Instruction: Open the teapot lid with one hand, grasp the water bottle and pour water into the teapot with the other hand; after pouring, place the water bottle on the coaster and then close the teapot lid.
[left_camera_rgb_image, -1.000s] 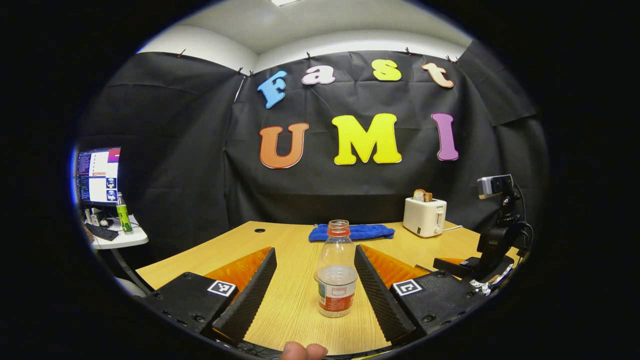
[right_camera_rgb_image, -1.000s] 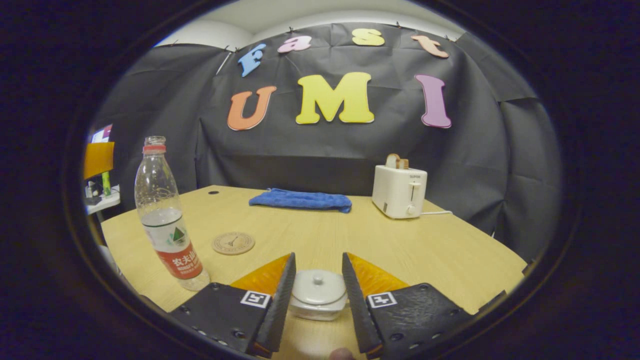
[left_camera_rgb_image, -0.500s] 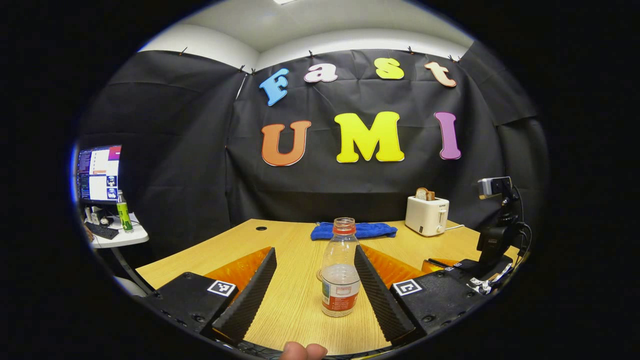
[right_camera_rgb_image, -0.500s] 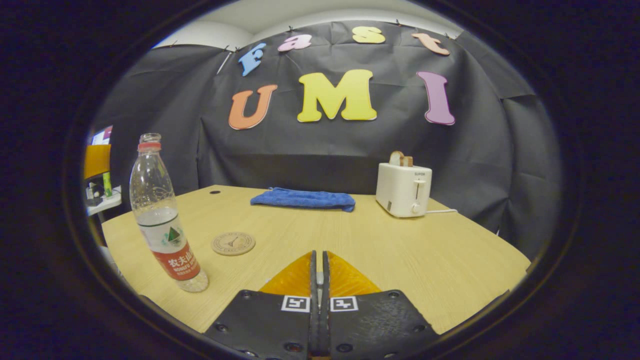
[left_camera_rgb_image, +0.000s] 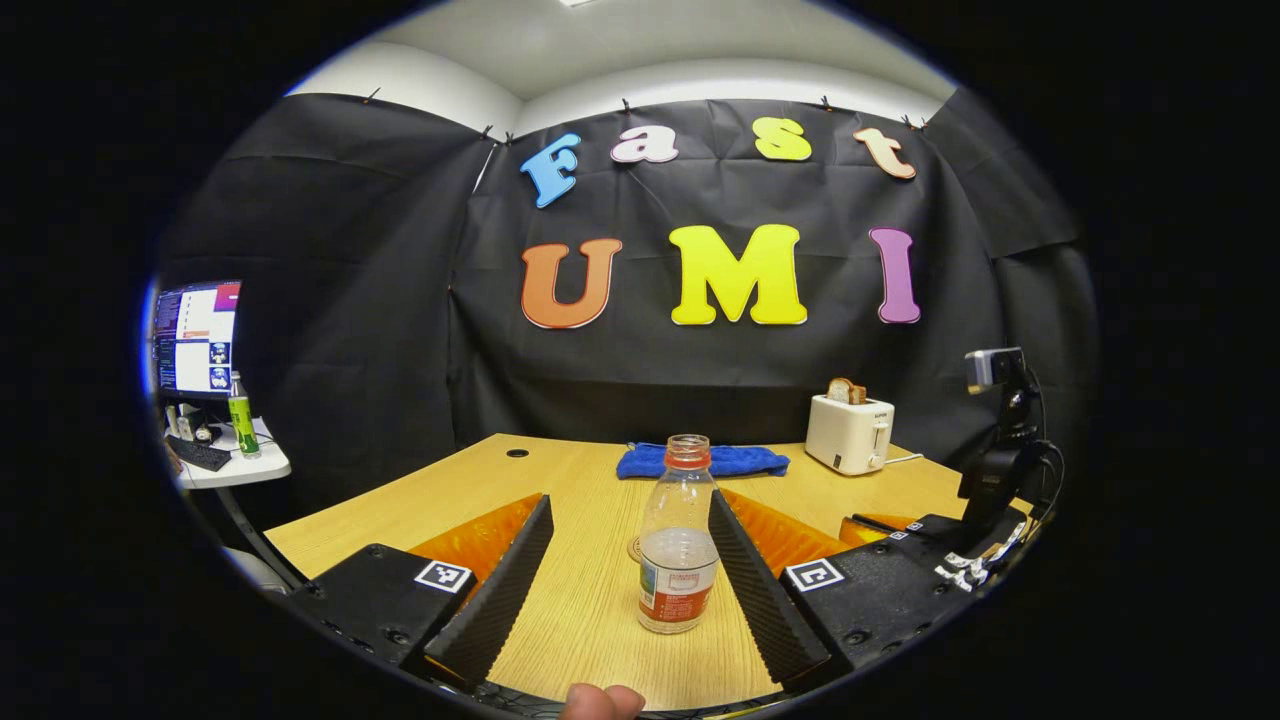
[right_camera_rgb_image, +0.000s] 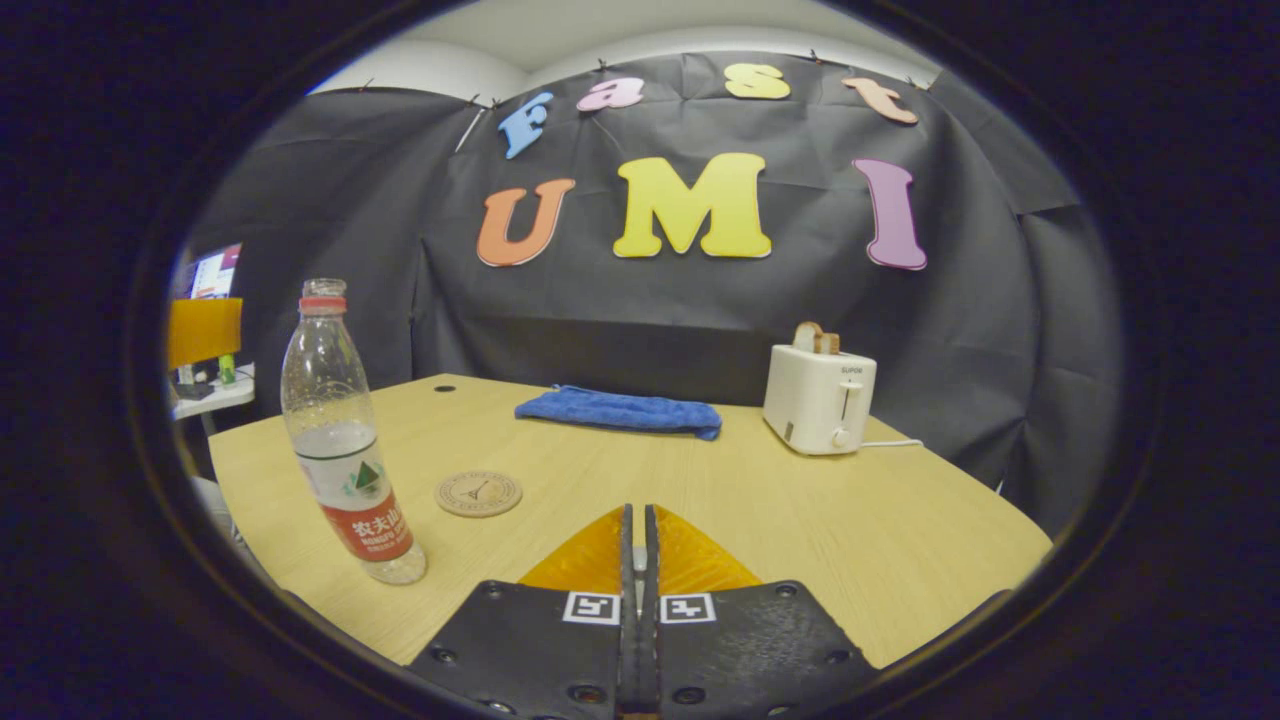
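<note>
Left gripper stands wide open astride the uncapped water bottle; right gripper is closed, contents indiscernible; recommend closing squarely at label height, keeping bottle upright.

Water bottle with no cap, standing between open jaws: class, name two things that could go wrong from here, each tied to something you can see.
1. The water bottle is uncapped and partly full. The left gripper has its jaws open, the bottle nearer one side, so an uneven close might tip or spill it.
2. The coaster lies close behind the bottle; a careless lift could knock it.
</note>
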